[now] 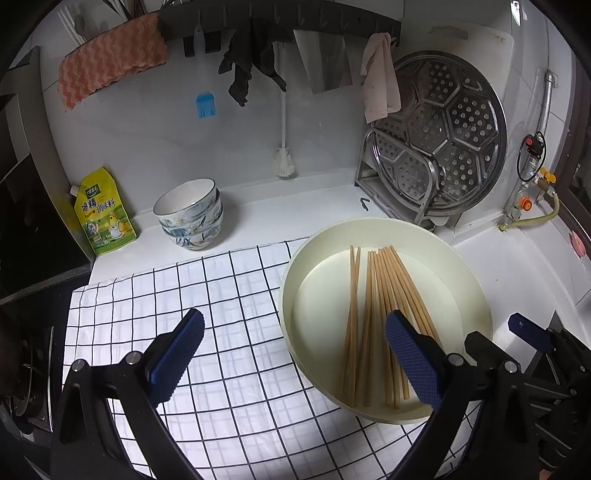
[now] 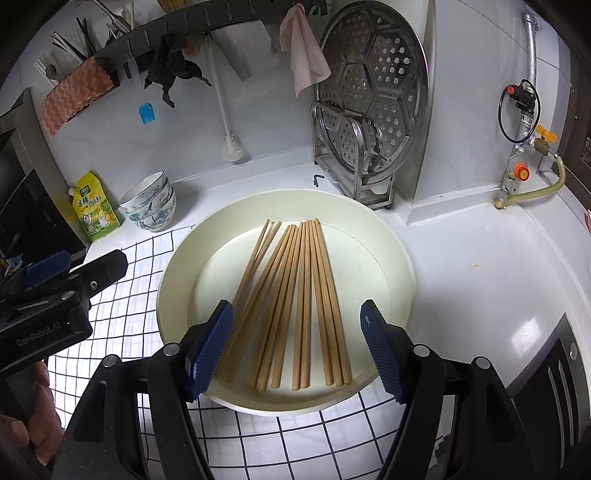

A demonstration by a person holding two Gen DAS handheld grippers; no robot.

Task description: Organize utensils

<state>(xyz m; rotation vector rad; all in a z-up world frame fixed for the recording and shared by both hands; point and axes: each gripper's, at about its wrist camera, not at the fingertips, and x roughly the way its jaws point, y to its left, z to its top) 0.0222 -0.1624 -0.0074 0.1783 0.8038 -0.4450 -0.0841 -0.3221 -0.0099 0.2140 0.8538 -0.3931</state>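
Note:
Several wooden chopsticks (image 2: 295, 302) lie fanned out in a round cream basin (image 2: 395, 258) on a white checked cloth (image 2: 122, 295). They also show in the left wrist view (image 1: 373, 314), inside the same basin (image 1: 295, 288). My right gripper (image 2: 297, 345) is open and empty, low over the near ends of the chopsticks, its fingers either side of the bundle. My left gripper (image 1: 295, 354) is open and empty over the cloth (image 1: 192, 295) at the basin's left rim. The right gripper (image 1: 517, 332) shows at the right edge of the left wrist view.
A stack of patterned bowls (image 1: 190, 214) and a yellow seasoning pouch (image 1: 101, 212) stand at the back left. A steel steamer plate (image 1: 443, 129) leans in a rack at the back right. Cloths and brushes hang on a wall rail (image 1: 280, 22). Gas valves (image 2: 524, 110) are far right.

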